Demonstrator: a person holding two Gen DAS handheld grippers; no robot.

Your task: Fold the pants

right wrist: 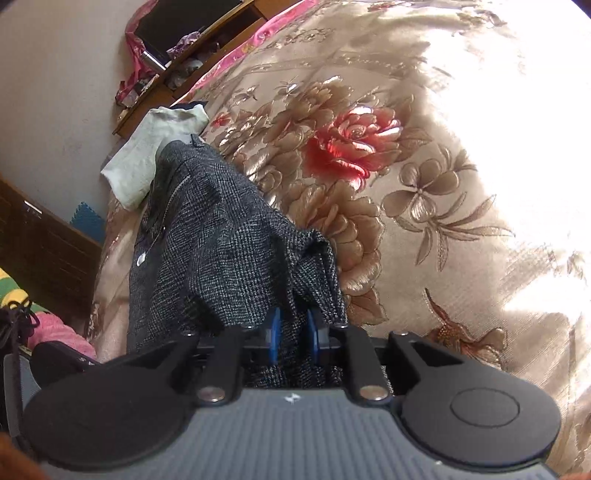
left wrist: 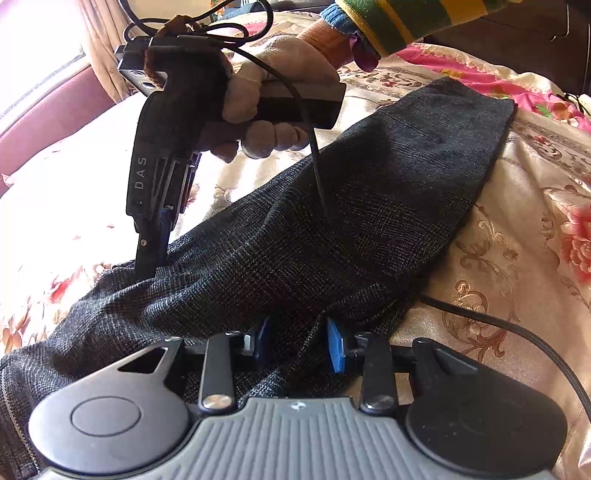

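Observation:
Dark grey tweed pants (left wrist: 369,206) lie lengthwise across a floral bedspread (left wrist: 517,258). At the bottom of the left wrist view, my left gripper (left wrist: 299,343) has a fold of the pants between its blue pads. The jaws stand apart, and the inner face of the right pad (left wrist: 336,350) shows bare. My right gripper (left wrist: 149,266), held by a gloved hand (left wrist: 280,74), pinches the pants' edge at the left. In the right wrist view my right gripper (right wrist: 293,339) is shut on a raised corner of the pants (right wrist: 221,236). A zipper (right wrist: 173,195) shows further along.
A white cloth (right wrist: 155,147) lies at the far end of the pants, near the edge of the bedspread (right wrist: 443,184). A wooden shelf (right wrist: 207,44) with clutter stands past the bed. A black cable (left wrist: 517,325) trails over the bedspread at the right. A striped sleeve (left wrist: 388,22) reaches in from above.

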